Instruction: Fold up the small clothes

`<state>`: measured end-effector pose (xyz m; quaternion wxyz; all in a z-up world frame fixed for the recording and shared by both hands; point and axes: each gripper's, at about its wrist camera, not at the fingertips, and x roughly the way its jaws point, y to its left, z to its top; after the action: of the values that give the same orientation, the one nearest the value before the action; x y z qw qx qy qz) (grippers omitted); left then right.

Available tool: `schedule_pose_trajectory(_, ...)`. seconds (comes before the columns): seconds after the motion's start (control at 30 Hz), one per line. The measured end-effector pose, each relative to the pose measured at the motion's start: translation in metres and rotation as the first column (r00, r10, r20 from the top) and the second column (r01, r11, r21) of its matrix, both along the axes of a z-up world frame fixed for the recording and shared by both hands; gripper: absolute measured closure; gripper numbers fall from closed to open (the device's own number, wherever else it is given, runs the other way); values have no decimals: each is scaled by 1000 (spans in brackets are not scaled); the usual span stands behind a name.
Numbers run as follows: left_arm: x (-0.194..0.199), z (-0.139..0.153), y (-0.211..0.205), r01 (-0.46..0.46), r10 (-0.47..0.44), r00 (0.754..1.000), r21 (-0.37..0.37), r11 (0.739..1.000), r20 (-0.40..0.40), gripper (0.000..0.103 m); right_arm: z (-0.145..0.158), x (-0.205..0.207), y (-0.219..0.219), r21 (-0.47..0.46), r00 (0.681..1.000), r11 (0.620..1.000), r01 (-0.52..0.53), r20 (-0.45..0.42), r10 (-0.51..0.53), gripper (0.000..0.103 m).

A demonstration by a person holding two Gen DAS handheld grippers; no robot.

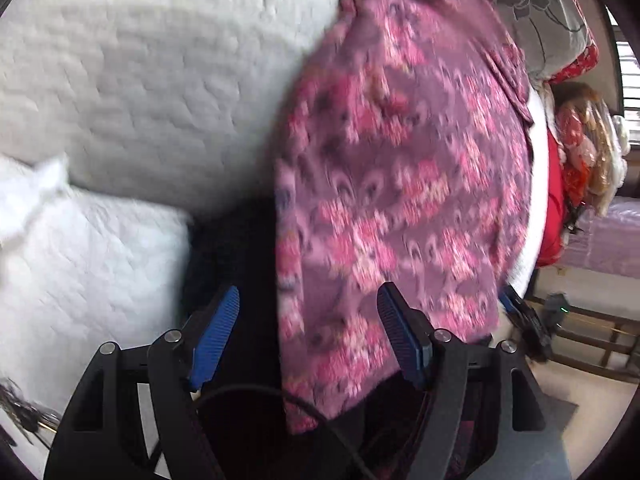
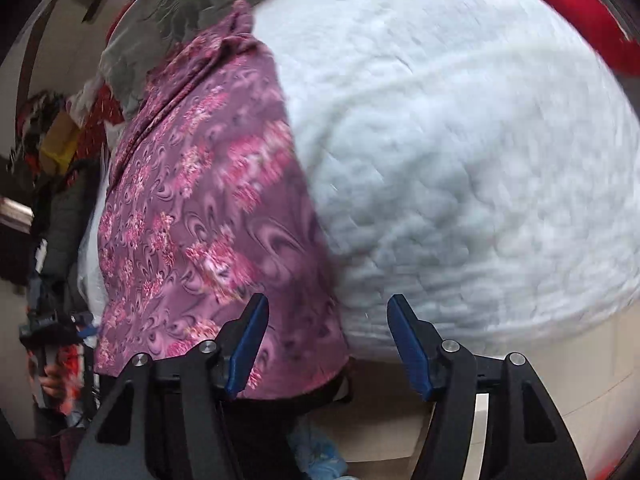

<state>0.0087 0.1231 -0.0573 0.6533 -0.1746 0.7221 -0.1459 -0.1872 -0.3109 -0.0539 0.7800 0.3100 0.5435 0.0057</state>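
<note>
A purple garment with a pink flower print lies along the white quilted bed, its near end hanging over the bed's edge. My left gripper is open, its blue pads apart, with the garment's lower left edge between and past them. The same garment shows in the right wrist view, left of the white quilt. My right gripper is open and empty, by the garment's lower right corner. The frames are blurred.
A grey flowered pillow and red cloth lie at the bed's far end. A white pillow is at the left. A dark wooden frame and floor are at the lower right. Clutter and a person's hand are at the left.
</note>
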Motion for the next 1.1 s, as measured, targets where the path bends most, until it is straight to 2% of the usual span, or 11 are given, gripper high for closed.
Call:
schedule_pose_trajectory(0.13,-10,5,-9,30,-30,999,0,1000,20,20,-17,-5,-8,155,993,984,82,67,-94,33)
schedule_pose_trajectory(0.2,-15,7,-16,59,-60,998,29,998,33,19,-19,-3,-7,197,991,978,76,97,-97,22)
schedule_pose_trajectory(0.47,-33,11,-34,135,-146,987,150,979,65,19,-35,3,16,268,995,961,-69,83,48,19)
schedule_pose_trajectory(0.53,-35,11,-35,131,-143,988,162,978,63,19,-41,2,24,286,995,954,-87,66,71,26)
schedule_pose_trajectory(0.63,-37,12,-36,122,-134,989,171,978,64,22,-46,4,38,302,991,944,-129,60,116,67)
schedule_pose_trajectory(0.7,-38,15,-33,118,-135,989,204,972,68,38,-34,3,45,280,986,947,-157,105,133,92)
schedule_pose_trajectory(0.77,-38,16,-31,119,-140,988,243,963,70,58,-15,1,50,236,975,952,-196,154,162,93)
schedule_pose_trajectory(0.8,-38,18,-28,115,-136,988,232,966,76,62,-4,1,53,231,967,949,-215,184,174,93)
schedule_pose_trajectory(0.9,-37,27,-22,115,-130,987,147,982,92,100,29,2,58,209,945,944,-253,260,196,93)
schedule_pose_trajectory(1.0,-32,39,-16,70,-63,992,-56,996,108,99,58,7,59,228,929,938,-261,323,180,93)
schedule_pose_trajectory(1.1,-20,54,-13,36,-10,989,-170,985,150,99,81,20,63,237,915,934,-268,364,171,93)
